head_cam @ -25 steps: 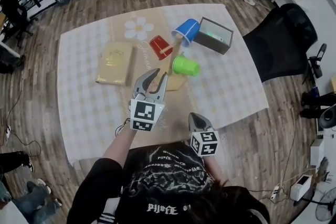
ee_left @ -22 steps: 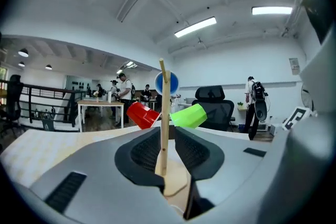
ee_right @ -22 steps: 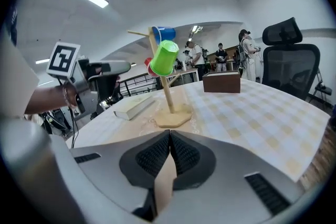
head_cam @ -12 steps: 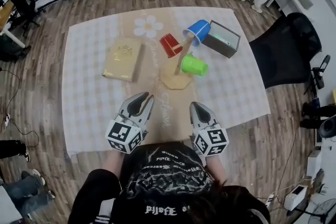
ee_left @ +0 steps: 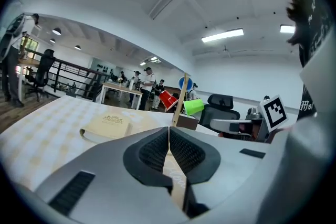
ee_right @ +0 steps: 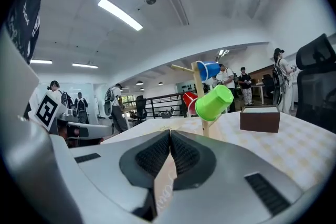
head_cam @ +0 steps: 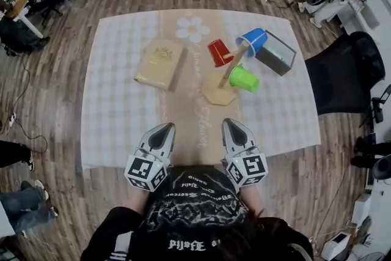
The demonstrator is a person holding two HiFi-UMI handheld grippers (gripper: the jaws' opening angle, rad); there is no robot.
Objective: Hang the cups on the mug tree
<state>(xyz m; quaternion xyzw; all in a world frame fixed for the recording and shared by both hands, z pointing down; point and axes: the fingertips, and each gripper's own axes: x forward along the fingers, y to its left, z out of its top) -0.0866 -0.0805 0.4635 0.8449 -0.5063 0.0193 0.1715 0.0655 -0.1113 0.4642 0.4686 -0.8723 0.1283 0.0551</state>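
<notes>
Nearest me, my left gripper (head_cam: 164, 129) and right gripper (head_cam: 230, 125) are both closed and empty above the table's (head_cam: 116, 107) near edge, and farther out stands the mug tree (head_cam: 229, 73) with the green cup (head_cam: 244, 79), red cup (head_cam: 217, 52) and blue cup (head_cam: 253, 41) hanging on it.

Left claw (head_cam: 164, 127) and right claw (head_cam: 231, 123) side by side, jaws together (both empty) — tips forward.
</notes>
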